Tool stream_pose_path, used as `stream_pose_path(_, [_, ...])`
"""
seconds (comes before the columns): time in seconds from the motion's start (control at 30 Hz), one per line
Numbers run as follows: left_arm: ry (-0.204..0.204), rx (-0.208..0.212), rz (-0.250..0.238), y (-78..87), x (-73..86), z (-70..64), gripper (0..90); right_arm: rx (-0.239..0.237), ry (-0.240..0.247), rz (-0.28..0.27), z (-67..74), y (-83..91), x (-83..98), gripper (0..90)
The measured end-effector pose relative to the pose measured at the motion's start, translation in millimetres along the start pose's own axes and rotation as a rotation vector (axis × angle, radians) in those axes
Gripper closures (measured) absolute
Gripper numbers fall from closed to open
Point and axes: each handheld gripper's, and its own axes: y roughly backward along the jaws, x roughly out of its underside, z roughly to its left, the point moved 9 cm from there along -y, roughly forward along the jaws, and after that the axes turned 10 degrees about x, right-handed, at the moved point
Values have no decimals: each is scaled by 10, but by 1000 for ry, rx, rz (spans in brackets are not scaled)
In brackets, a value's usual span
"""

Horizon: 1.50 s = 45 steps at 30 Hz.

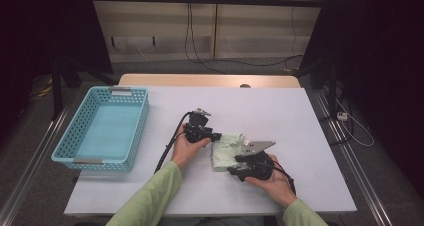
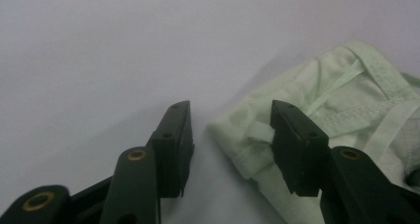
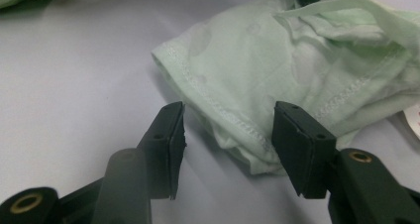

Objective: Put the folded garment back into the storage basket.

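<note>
The person's forearms in pale green sleeves come in at the near edge of the table [image 1: 280, 106], each hand carrying a claw toward the folded light green garment [image 1: 227, 151] lying right of the table's middle. The left claw [image 2: 230, 135] comes at the garment from its left side; its jaws stand partly open with the garment's corner between them, one pad close against the hem, the other on bare table, nothing pinched yet. The right claw [image 3: 228, 140] meets the garment's near edge from the right and front; its jaws also stand partly open, straddling a stitched corner without pressing it. The garment's long axis runs roughly from near to far, and the two claws sit at opposite corners of it, about equally close. The coming move likely turns on each claw closing on its own corner, so the cloth can be lifted evenly. A light blue basket [image 1: 75, 131] stands well apart at the table's left.
</note>
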Motion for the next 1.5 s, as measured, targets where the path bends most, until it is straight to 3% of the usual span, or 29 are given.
stream_pose_path(0.1, [0,5,-1,-14,2,-18,575,-1,-1,0,0,-3,1,472])
stream_pose_path(0.47, [-16,3,-7,-49,21,-80,636,11,22,-6,9,-13,14,472])
stream_pose_path(0.57, [-13,39,-13,-61,40,-109,729,10,25,-12,8,-15,16,470])
stream_pose_path(0.67, [-17,41,-31,-66,35,-123,804,3,30,-17,23,-17,18,408])
stream_pose_path(0.8, [-18,29,-49,-63,10,-127,832,-9,22,-10,60,-14,4,334])
stream_pose_path(1.07, [-2,25,-68,-82,-39,-78,834,5,79,-45,49,47,-26,434])
stream_pose_path(1.2, [-6,14,-69,-95,-75,-84,834,13,123,-22,53,-13,8,459])
stream_pose_path(1.5, [-7,10,-61,-121,-100,-83,833,17,130,10,21,-33,-12,576])
